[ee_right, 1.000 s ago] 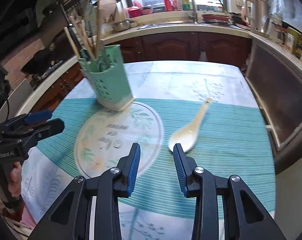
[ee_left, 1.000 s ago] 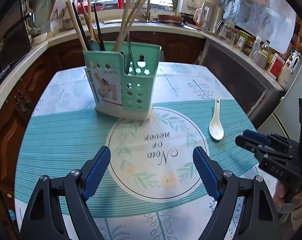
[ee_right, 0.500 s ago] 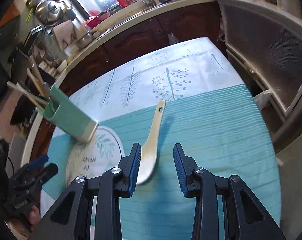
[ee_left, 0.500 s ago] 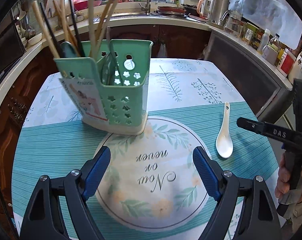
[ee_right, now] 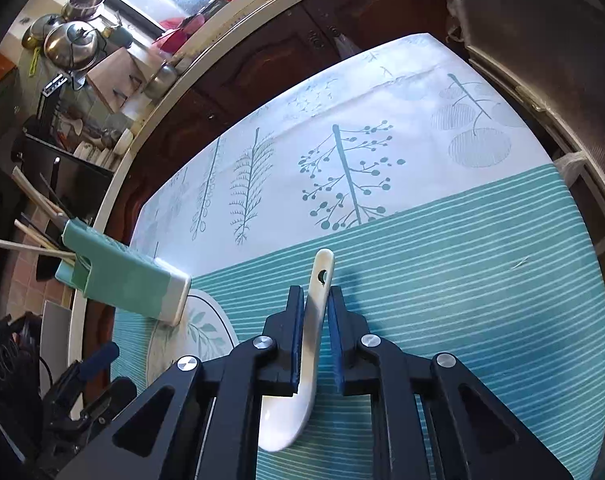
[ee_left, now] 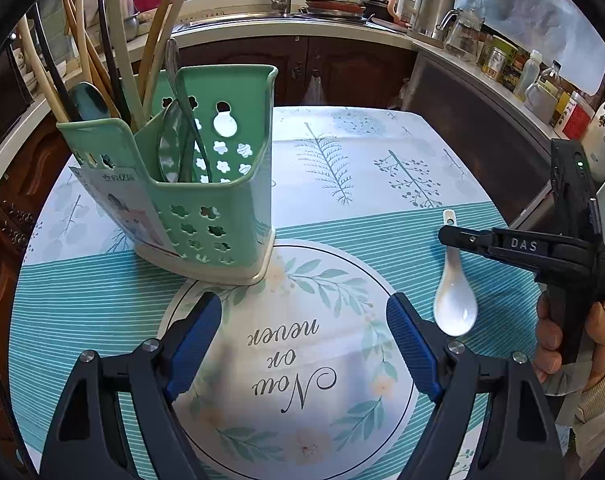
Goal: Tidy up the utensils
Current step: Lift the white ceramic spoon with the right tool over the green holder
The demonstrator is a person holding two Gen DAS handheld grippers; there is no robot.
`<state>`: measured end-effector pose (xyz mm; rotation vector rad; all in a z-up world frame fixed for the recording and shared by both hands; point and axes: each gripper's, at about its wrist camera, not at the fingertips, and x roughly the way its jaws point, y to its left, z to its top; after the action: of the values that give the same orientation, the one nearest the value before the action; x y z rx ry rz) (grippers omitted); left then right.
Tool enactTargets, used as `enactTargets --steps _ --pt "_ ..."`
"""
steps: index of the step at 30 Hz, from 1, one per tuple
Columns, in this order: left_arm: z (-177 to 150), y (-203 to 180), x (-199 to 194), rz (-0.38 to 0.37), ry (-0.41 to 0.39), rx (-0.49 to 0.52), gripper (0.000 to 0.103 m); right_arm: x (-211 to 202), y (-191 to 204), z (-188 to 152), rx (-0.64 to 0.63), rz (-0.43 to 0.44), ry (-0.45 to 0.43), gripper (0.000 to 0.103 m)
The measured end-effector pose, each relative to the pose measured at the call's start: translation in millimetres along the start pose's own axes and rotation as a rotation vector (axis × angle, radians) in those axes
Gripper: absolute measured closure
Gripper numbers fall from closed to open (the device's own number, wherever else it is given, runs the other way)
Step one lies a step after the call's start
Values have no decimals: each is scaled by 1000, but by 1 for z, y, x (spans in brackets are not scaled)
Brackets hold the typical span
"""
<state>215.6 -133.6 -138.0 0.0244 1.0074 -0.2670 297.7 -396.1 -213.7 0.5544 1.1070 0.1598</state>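
A white ceramic spoon (ee_right: 290, 416) lies on the teal-striped tablecloth, bowl toward me. My right gripper (ee_right: 315, 294) is closing its jaws around the spoon's handle, and both blue pads touch its sides. In the left wrist view the same spoon (ee_left: 454, 304) lies at the right under the right gripper (ee_left: 448, 236). A green utensil caddy (ee_left: 218, 216) holds chopsticks and spoons and stands at the back left. My left gripper (ee_left: 302, 320) hangs open over the round print in front of the caddy, with nothing between its fingers.
The table's right edge (ee_right: 582, 216) runs close beside the spoon. Dark cabinets and a crowded counter (ee_left: 482, 48) with kettles and jars ring the table. A person's hand (ee_left: 558, 344) holds the right gripper's handle. The caddy (ee_right: 126, 280) is far left in the right wrist view.
The right gripper came down over the spoon, rolled, and narrowed its jaws around the handle. The left gripper moved closer to the caddy, staying open.
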Motion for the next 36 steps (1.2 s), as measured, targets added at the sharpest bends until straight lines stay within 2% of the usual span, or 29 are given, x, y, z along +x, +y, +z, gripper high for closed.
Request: enactTargets --steps 6,12,20,22,27,30,36 --pt "-5 4 -10 23 -21 1 20 -22 28 -20 -117 -14 -84 97" --pt "-15 11 -30 63 -58 -7 20 -52 71 -43 -258 -57 -207 98" --pt "-19 44 -60 179 -44 -60 20 -95 145 -62 -410 -65 -331 98" --pt "-14 55 -72 203 -58 -81 19 -107 170 -61 -436 -63 -364 98" --pt "7 83 -109 225 -127 -134 1 -125 231 -53 -503 -53 -417 98" --pt "22 100 -126 253 -170 -158 1 -129 266 -42 -534 -49 -441 98" --pt "42 128 -126 292 -151 -214 1 -113 329 -17 -563 -60 -464 98"
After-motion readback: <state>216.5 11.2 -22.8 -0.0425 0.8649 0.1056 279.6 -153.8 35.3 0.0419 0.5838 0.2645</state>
